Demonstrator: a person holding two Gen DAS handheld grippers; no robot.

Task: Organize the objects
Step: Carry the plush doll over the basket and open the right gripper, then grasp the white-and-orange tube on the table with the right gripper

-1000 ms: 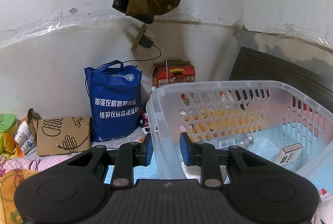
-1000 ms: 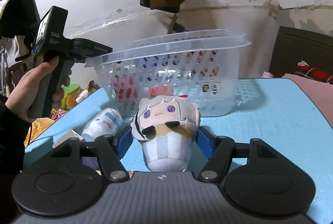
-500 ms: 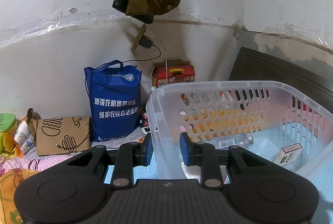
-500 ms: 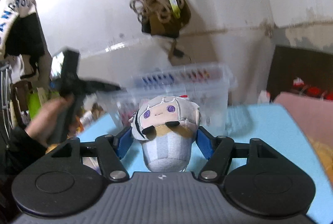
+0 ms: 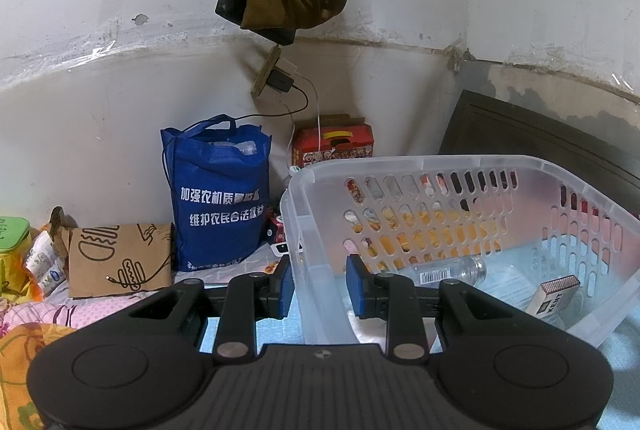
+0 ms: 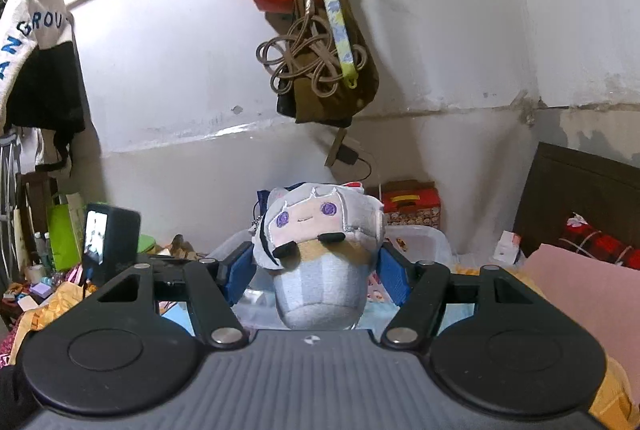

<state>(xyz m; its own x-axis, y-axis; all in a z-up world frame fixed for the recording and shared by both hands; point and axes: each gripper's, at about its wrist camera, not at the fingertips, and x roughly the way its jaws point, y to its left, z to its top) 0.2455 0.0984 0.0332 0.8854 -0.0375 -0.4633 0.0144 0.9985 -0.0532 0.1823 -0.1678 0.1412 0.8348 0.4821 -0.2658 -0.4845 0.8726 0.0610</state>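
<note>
Now my left gripper (image 5: 316, 286) pinches the translucent perforated plastic basket's (image 5: 520, 166) rim, while my right gripper (image 6: 316, 270) clamps the grey plush doll (image 6: 320, 254) above it; next, I judge, lower and release inside.

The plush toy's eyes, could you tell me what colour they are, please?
Purple, stitched on the plush toy; clearest in the right wrist view.

Left gripper (image 5: 320, 286) jaws nearly closed, clamping; right gripper (image 6: 316, 270) jaws half-spread, gripping, angled slightly downward.
</note>
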